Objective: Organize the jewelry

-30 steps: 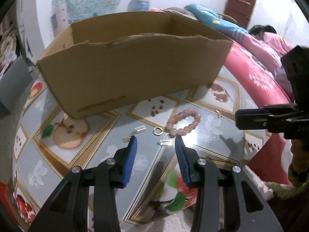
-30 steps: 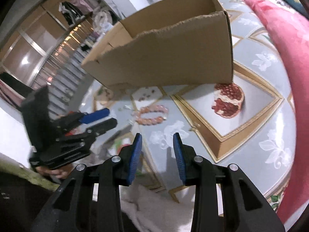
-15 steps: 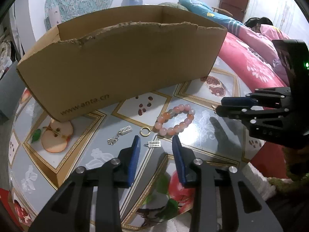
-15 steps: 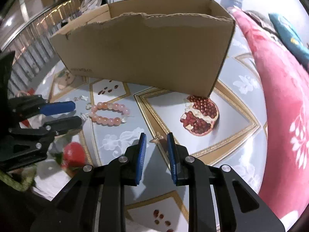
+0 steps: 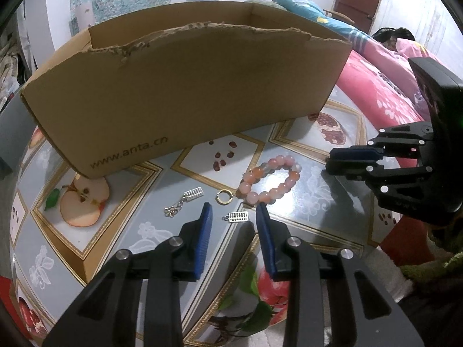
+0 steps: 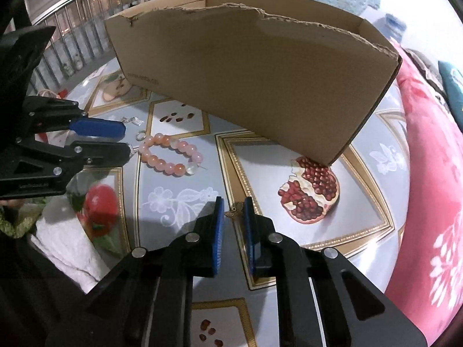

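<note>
A pink bead bracelet (image 5: 269, 180) lies on the patterned tabletop in front of a brown cardboard box (image 5: 185, 98). Beside it lie a gold ring (image 5: 224, 196), a silver charm on a chain (image 5: 185, 201) and a second small silver charm (image 5: 238, 217). My left gripper (image 5: 233, 212) is open, low over the table, with that second charm between its fingertips. My right gripper (image 6: 233, 206) is open with a narrow gap, and a small bronze butterfly charm (image 6: 235, 210) lies between its tips. The bracelet (image 6: 169, 157) and box (image 6: 249, 81) also show in the right wrist view.
The tabletop (image 5: 95, 231) has printed fruit pictures and gold borders. A pink floral bedcover (image 6: 428, 173) runs along the right. A white cloth (image 6: 66, 240) lies at the table's front edge. A railing (image 6: 81, 26) stands behind the box.
Both grippers have come lower and closer to the table. The left now brackets the small silver charm. The right has narrowed and closed in around the butterfly charm.
</note>
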### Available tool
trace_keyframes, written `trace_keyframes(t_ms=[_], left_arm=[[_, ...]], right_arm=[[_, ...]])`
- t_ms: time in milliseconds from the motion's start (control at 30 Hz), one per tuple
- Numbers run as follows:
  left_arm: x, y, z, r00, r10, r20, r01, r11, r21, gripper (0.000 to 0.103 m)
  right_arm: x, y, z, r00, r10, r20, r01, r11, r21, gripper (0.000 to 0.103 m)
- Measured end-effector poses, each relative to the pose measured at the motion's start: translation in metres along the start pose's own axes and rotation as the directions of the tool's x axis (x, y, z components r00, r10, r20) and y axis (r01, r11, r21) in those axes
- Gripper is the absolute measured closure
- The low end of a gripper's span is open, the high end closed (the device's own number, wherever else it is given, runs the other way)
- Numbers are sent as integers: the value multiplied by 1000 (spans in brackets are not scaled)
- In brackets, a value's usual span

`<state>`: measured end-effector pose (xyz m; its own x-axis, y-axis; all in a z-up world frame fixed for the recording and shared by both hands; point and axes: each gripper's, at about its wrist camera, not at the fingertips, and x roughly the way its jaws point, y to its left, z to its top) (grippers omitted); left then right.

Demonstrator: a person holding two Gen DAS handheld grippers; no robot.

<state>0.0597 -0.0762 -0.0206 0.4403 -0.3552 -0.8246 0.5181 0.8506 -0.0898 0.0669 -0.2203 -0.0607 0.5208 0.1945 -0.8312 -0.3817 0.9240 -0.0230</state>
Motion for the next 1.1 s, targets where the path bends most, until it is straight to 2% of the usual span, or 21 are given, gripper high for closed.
trace_keyframes(t_ms=[533, 867, 933, 1000, 1100], left_arm=[[-4, -2, -1, 1000, 23, 1, -23, 1000, 16, 73], [7, -9, 3, 998, 51, -34, -50, 997, 52, 73], [11, -10, 4, 997, 69, -38, -67, 996, 62, 79], [13, -11, 4, 996, 83, -33, -80, 994, 76, 89], [14, -13, 5, 995, 89, -35, -85, 992, 96, 89]], right_arm=[[-23, -21, -7, 996, 79, 47, -85, 988, 131, 93], [-27, -22, -7, 990, 115, 81, -128, 975, 180, 93], [-28, -23, -8, 989, 119, 84, -133, 974, 186, 93], [-28, -22, -7, 989, 122, 89, -137, 972, 190, 93], [-29, -24, -8, 987, 127, 95, -143, 970, 195, 93]])
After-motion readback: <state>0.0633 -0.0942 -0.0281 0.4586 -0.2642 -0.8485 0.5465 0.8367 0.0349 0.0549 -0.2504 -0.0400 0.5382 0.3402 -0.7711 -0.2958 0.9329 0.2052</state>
